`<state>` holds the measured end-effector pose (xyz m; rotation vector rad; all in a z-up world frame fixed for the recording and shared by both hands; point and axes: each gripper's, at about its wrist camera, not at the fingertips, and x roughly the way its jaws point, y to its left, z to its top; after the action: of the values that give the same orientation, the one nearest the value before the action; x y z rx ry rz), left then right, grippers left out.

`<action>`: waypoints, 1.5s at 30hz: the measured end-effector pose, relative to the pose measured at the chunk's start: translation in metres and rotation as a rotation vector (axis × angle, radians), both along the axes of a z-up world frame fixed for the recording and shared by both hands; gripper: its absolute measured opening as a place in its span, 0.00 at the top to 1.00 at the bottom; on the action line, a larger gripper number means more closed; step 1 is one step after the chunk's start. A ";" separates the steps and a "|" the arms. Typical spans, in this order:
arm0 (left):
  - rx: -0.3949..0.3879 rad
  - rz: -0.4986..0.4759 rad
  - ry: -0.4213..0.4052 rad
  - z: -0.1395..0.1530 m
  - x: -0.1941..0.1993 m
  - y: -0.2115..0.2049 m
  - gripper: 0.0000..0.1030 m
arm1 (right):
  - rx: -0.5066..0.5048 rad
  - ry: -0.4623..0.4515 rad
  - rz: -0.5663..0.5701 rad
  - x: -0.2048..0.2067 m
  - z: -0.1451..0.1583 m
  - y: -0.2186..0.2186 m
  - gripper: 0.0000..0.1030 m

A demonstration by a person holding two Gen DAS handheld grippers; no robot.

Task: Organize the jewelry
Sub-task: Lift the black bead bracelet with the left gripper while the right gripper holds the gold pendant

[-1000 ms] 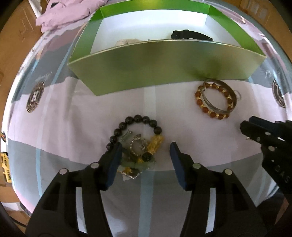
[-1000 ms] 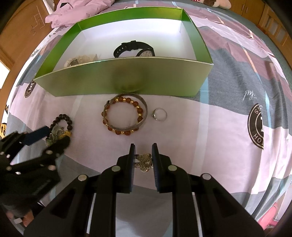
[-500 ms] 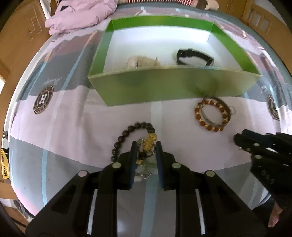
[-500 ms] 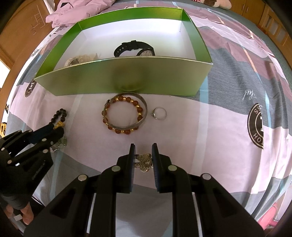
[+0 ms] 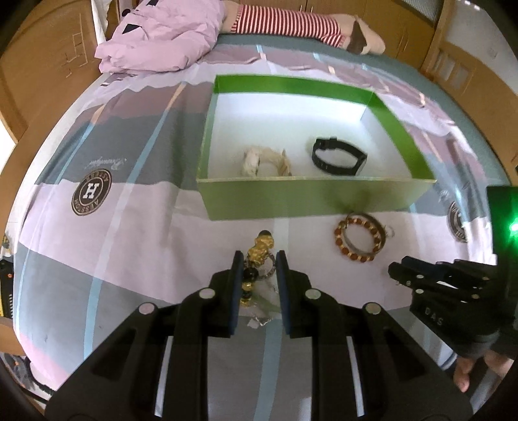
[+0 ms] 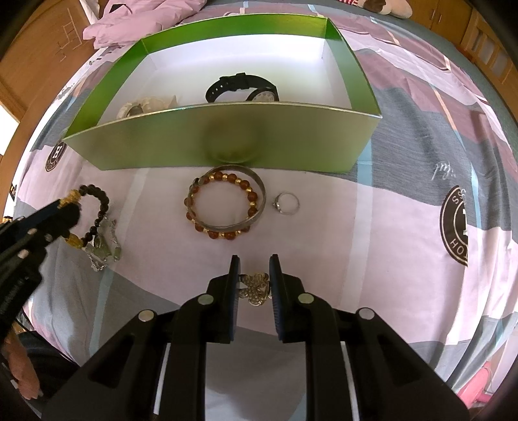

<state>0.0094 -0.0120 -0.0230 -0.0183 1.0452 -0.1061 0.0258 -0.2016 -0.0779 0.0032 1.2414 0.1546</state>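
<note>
My left gripper (image 5: pixel 258 259) is shut on a black bead bracelet with gold charms (image 5: pixel 260 251) and holds it lifted above the bedspread; it also shows in the right wrist view (image 6: pixel 94 213), with a small clear bag hanging under it. My right gripper (image 6: pixel 253 268) is shut on a gold flower brooch (image 6: pixel 255 288) low over the bed. A green box (image 5: pixel 310 197) lies ahead, holding a black watch (image 6: pixel 241 89) and a cream bracelet (image 5: pixel 265 162). An amber bead bracelet with a silver bangle (image 6: pixel 226 205) and a silver ring (image 6: pixel 287 204) lie in front of the box.
A pink jacket (image 5: pixel 162 35) lies at the far left of the bed and a striped garment (image 5: pixel 288 24) behind the box. Wooden furniture borders the bed on both sides. The bedspread (image 6: pixel 404 210) carries round dark logos.
My left gripper closed on the black bead bracelet and rose with it, so the box now looks farther and lower. My right gripper stayed still, shut on the brooch.
</note>
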 end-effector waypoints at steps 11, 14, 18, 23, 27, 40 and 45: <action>-0.282 -0.010 0.089 0.003 0.008 0.062 0.81 | 0.087 -0.084 0.031 -0.010 0.027 -0.003 0.83; -0.325 0.005 0.097 0.004 0.008 0.073 0.81 | 0.105 -0.100 0.039 -0.013 0.034 -0.002 0.83; -0.343 0.009 0.087 0.008 0.005 0.079 0.81 | 0.138 -0.117 0.041 -0.015 0.044 -0.003 0.83; -0.375 -0.014 0.047 0.021 0.000 0.076 0.81 | 0.183 -0.119 0.041 -0.014 0.048 -0.006 0.83; -0.377 -0.033 -0.035 0.039 -0.005 0.068 0.81 | 0.254 -0.112 0.043 -0.010 0.054 -0.009 0.83; -0.509 -0.067 -0.010 0.045 0.021 0.057 0.81 | 0.331 -0.136 0.060 0.006 0.077 -0.004 0.82; -0.496 -0.082 0.036 0.031 0.015 0.050 0.81 | 0.328 0.010 0.075 0.009 0.044 0.009 0.82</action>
<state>0.0243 0.0375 0.0085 -0.4287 1.0337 -0.4385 0.0346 -0.1923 -0.0337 0.2417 1.2154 0.4220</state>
